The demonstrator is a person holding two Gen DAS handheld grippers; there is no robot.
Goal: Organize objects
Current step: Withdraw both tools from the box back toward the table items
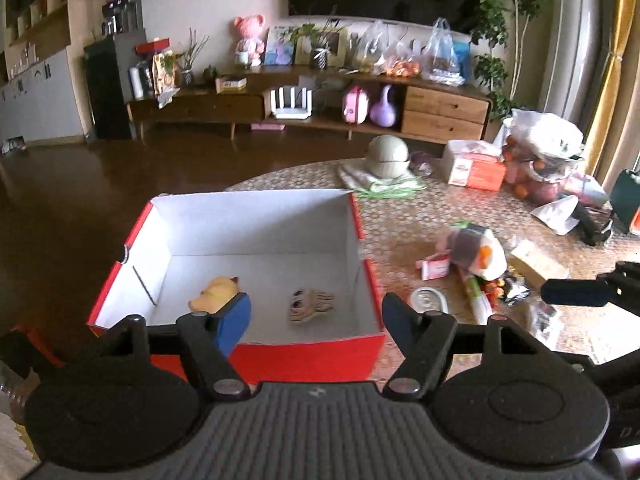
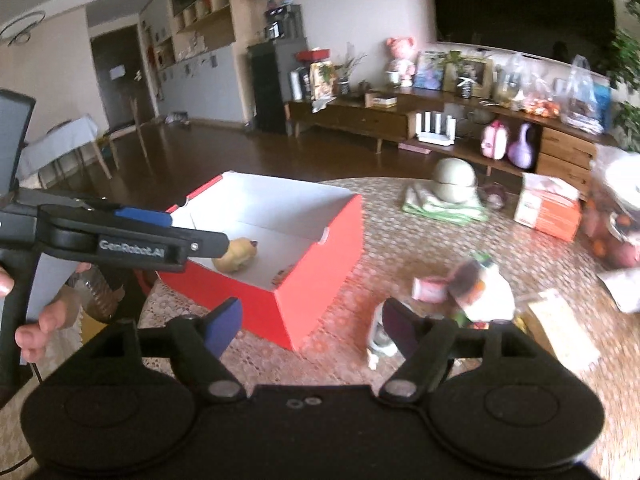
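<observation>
Open box (image 1: 360, 344) sitting at the table's (image 1: 400, 216) near left edge, its left side overhanging toward the floor. Two small toys lying on the box floor: duck-like figure (image 1: 216, 294) toward the near left corner, flat striped toy (image 1: 310, 305) to its right, apart from it. A heap of small items (image 1: 472, 264) lying right of the box, mid-table, with a round tin (image 1: 429, 300) sitting at the heap's near left. A domed container (image 1: 387, 156) resting on folded cloth (image 1: 376, 184) at the far edge, behind the box. Tissue carton (image 1: 474, 168) lying to its right. Bags of fruit (image 1: 540, 160) piling toward the far right edge.
</observation>
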